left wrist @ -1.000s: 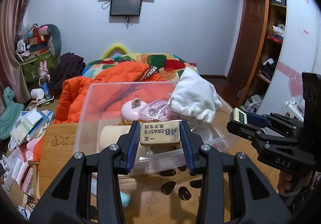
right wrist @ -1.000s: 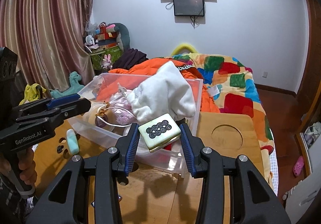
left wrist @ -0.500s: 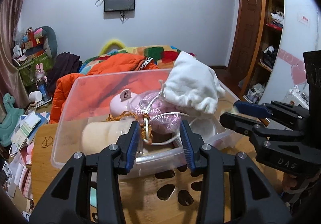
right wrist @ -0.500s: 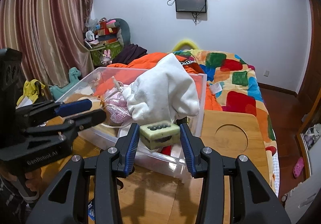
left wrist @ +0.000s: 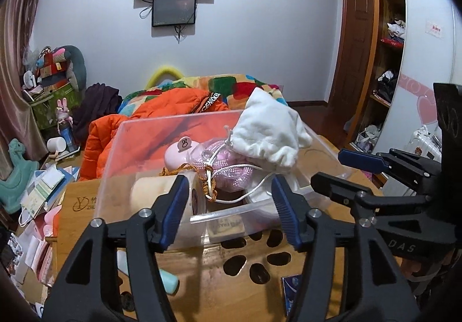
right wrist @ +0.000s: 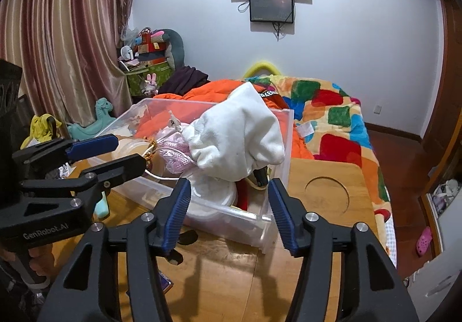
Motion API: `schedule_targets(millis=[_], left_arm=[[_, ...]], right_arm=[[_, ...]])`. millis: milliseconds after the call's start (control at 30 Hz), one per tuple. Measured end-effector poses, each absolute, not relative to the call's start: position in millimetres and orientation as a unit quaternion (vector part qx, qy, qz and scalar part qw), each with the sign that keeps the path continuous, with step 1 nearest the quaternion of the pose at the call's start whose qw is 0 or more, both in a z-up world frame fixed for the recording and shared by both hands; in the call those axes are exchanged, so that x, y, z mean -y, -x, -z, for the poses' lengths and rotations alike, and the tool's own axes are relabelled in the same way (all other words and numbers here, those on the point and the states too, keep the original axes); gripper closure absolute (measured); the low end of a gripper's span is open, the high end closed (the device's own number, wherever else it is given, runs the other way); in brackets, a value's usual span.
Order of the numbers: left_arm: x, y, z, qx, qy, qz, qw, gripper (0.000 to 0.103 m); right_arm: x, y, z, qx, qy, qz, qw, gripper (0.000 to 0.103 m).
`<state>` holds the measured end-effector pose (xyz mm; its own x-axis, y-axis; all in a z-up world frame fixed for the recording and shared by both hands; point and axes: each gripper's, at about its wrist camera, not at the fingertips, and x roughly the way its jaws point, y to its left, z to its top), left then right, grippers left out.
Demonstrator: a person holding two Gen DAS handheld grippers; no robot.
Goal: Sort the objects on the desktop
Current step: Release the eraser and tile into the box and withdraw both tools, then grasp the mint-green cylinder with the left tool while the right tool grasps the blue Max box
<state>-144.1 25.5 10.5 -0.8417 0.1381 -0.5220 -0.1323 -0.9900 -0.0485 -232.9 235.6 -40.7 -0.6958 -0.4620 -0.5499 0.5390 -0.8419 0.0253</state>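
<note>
Behind our wooden table [left wrist: 219,278] stands a bed with bright blankets. We hold the left gripper [left wrist: 228,206] and right gripper [right wrist: 228,206] over the clear box [left wrist: 115,174]. Both jaws are opening with nothing between them. We think the drop step is ending; next we must find another thing to pick. The eraser [left wrist: 225,225] lies inside the box by its near wall; only the left view shows it. Only the right view shows the round hollow [right wrist: 326,196] near the table's right edge.

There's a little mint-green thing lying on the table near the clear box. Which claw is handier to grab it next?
Probably the left claw. The mint-green thing lies on the table just below its left finger, while the right claw sits further off, past the box. Both are opening with nothing between them.
</note>
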Motion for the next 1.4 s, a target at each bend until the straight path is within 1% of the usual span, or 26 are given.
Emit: schedule_targets(millis=[33, 100, 133, 200, 233, 267, 533, 767, 1033, 1167, 1333, 1400], left_arm=[[-24.6, 142.0, -11.6, 0.006, 0.271, -0.96, 0.065, 0.029], [-22.5, 136.3, -15.2, 0.008, 0.263, -0.963, 0.054, 0.026], [-20.9, 133.1, -17.1, 0.009, 0.26, -0.964, 0.05, 0.024], [-16.0, 126.7, -20.0, 0.014, 0.256, -0.966, 0.041, 0.02], [-13.5, 123.5, -21.2, 0.017, 0.254, -0.966, 0.037, 0.016], [-10.9, 120.9, -21.7, 0.019, 0.253, -0.967, 0.034, 0.015], [7.6, 101.7, -11.1, 0.037, 0.269, -0.962, 0.008, 0.012], [17.0, 84.6, 18.1, 0.038, 0.305, -0.952, -0.004, 0.012], [40.1, 76.7, 41.9, 0.048, 0.335, -0.941, -0.021, 0.012], [47.5, 89.7, 44.3, 0.036, 0.343, -0.939, -0.012, 0.012], [49.2, 112.2, 51.5, 0.008, 0.365, -0.931, -0.009, 0.012], [46.7, 118.3, 55.4, 0.0, 0.373, -0.928, -0.002, 0.012]], right_arm=[[-235.9, 230.1, 39.3, -0.069, -0.278, 0.919, 0.272, 0.048], [-237.9, 225.2, 36.7, -0.069, -0.273, 0.922, 0.266, 0.037], [-239.4, 222.1, 35.5, -0.068, -0.268, 0.925, 0.26, 0.035], [-242.9, 215.9, 33.4, -0.068, -0.261, 0.929, 0.253, 0.028], [-245.2, 212.7, 32.9, -0.066, -0.259, 0.931, 0.249, 0.027], [-247.1, 209.3, 32.8, -0.064, -0.259, 0.932, 0.247, 0.027], [-240.5, 190.1, 52.3, -0.076, -0.29, 0.915, 0.269, 0.027], [-221.5, 166.8, 89.0, -0.091, -0.33, 0.89, 0.302, 0.027], [-203.8, 153.1, 109.5, -0.113, -0.344, 0.874, 0.325, 0.027], [-198.5, 154.1, 118.1, -0.118, -0.357, 0.867, 0.327, 0.035], [-199.6, 156.2, 118.2, -0.108, -0.355, 0.867, 0.332, 0.038], [-198.4, 156.3, 118.6, -0.113, -0.352, 0.869, 0.328, 0.042]])
